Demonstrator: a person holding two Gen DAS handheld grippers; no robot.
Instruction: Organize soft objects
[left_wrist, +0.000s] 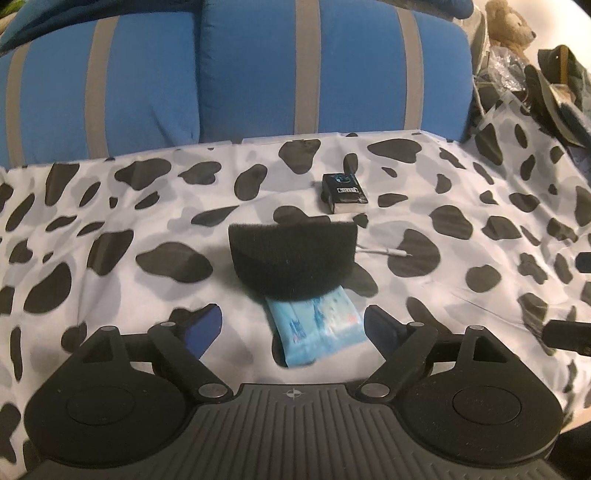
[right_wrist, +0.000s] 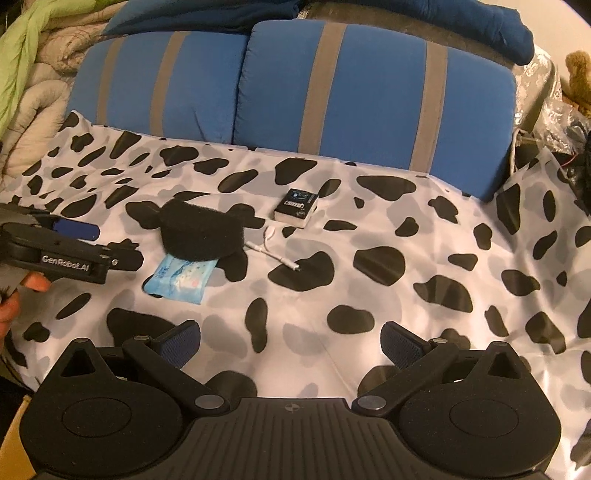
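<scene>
A black half-round foam pad (left_wrist: 293, 258) lies on the cow-print sheet (left_wrist: 110, 229), its near edge resting on a light blue tissue pack (left_wrist: 319, 330). My left gripper (left_wrist: 293, 326) is open, its fingers either side of the tissue pack, just short of the foam. In the right wrist view the foam pad (right_wrist: 203, 230) and tissue pack (right_wrist: 181, 277) lie at the middle left, with the left gripper (right_wrist: 74, 236) coming in from the left edge. My right gripper (right_wrist: 290, 345) is open and empty over bare sheet (right_wrist: 406, 295), well to the right of both.
A small black box (left_wrist: 343, 192) lies beyond the foam, also seen in the right wrist view (right_wrist: 297, 205). A white cable adapter (right_wrist: 275, 251) lies to the foam's right. Blue striped cushions (left_wrist: 258, 70) line the back. A teddy bear (left_wrist: 511, 24) and clutter sit far right.
</scene>
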